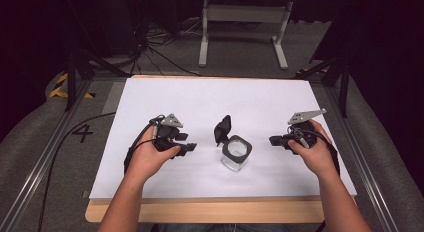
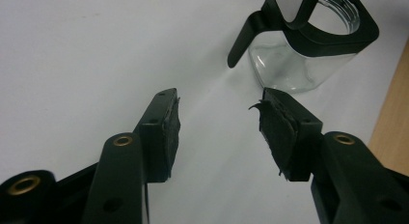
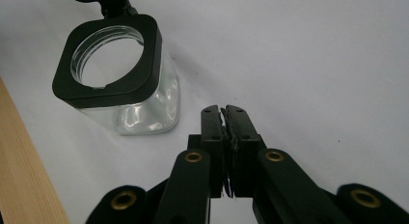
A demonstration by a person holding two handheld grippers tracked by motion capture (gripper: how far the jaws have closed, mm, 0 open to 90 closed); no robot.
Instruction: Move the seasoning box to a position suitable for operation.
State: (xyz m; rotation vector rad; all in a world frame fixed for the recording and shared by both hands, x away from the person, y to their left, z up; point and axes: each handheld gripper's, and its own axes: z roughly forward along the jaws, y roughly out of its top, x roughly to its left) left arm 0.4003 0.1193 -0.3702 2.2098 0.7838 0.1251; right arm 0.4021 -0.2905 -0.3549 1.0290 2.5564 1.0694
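A clear glass jar [image 1: 236,153] with a black square collar and a round mouth stands upright on the white sheet [image 1: 215,99] that covers the wooden table [image 1: 200,211], toward the near edge of the sheet and roughly midway between the two hands. Its black lid [image 1: 222,130] is flipped open and stands up from the collar's far-left corner, as the high view shows. To the left of the jar, a little apart from it, the left gripper [image 1: 189,148] is held in the person's left hand [image 1: 147,159] with its tips pointing toward the jar; to the right of the jar, also apart from it, the right gripper [image 1: 272,140] sits in the right hand [image 1: 315,152] and points back at it. The high view is too small to tell how the jaws stand, but the gripper views settle it. In the left gripper view the left gripper [image 2: 219,122] has its jaws spread wide with nothing between them, the pads [image 2: 277,132] frayed at the edges, and the jar [image 2: 308,50] stands just beyond them. In the right gripper view the right gripper [image 3: 224,119] has its jaws pressed together, pad against pad, gripping nothing, with the jar [image 3: 120,74] ahead and to one side, its threaded glass mouth seen from above and a strip of bare wood past the sheet's edge.
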